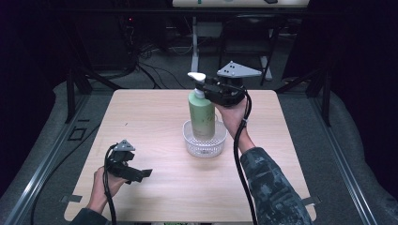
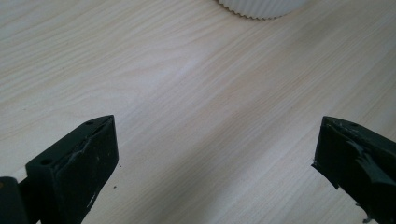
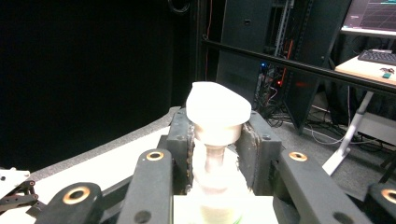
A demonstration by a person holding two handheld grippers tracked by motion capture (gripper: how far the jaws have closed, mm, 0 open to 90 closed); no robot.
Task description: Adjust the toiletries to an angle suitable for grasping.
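- Green pump bottle (image 1: 202,115) stands upright in white ribbed basket (image 1: 204,144) at mid-table (image 1: 155,117); long axis vertical, pump spout pointing left in the high view.
- Right gripper (image 1: 206,89) clamped on the bottle's neck, under the white pump head (image 3: 217,108).
- Step, likely: seating the bottle in the basket. Next: confirm base sits flat, then release.
- Left gripper (image 1: 146,173) idle, jaws spread wide, nothing held, near the front-left.

L hand-held gripper (image 1: 141,174): black body, 2 flat black jaws w/ scuffed pads
R hand-held gripper (image 1: 202,87): black, linkage arms w/ brass-ringed pivots, small screws
Top plates: grey, 3-cornered, w/ holes
Cables: black, 1 per unit
Sleeves: dark mottled camo-type fabric on R arm; L cuff dark
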